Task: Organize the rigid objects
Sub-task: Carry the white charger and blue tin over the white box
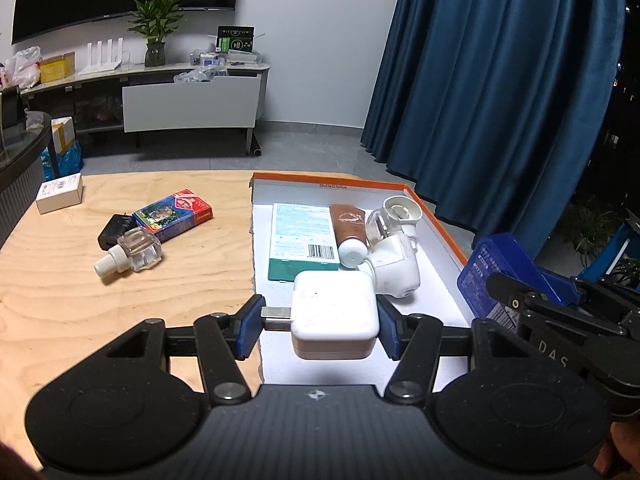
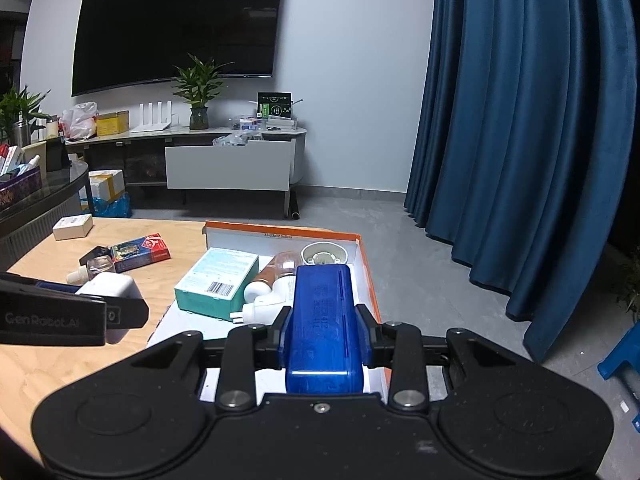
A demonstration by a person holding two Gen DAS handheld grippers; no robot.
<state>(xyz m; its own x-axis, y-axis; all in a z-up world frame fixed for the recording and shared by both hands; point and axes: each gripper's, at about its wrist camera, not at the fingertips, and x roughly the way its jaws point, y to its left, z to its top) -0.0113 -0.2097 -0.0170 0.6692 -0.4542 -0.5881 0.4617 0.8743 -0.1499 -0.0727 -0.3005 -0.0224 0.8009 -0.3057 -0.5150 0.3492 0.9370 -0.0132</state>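
My left gripper (image 1: 318, 326) is shut on a white power adapter (image 1: 334, 316), pinching its plug prong on the left and its body on the right, above the near left edge of the orange-rimmed tray (image 1: 440, 224). My right gripper (image 2: 324, 336) is shut on a blue plastic case (image 2: 322, 328) held over the tray's (image 2: 370, 276) near right side. The tray holds a teal box (image 1: 302, 240), a brown tube (image 1: 350, 232) and a white plastic device (image 1: 394, 252). The adapter also shows in the right wrist view (image 2: 110, 286).
On the wooden table (image 1: 120, 300) left of the tray lie a clear bottle with a white cap (image 1: 132, 256), a red and blue card box (image 1: 174, 214), a black object (image 1: 114, 230) and a small white box (image 1: 60, 192). A blue curtain (image 1: 500, 80) hangs at right.
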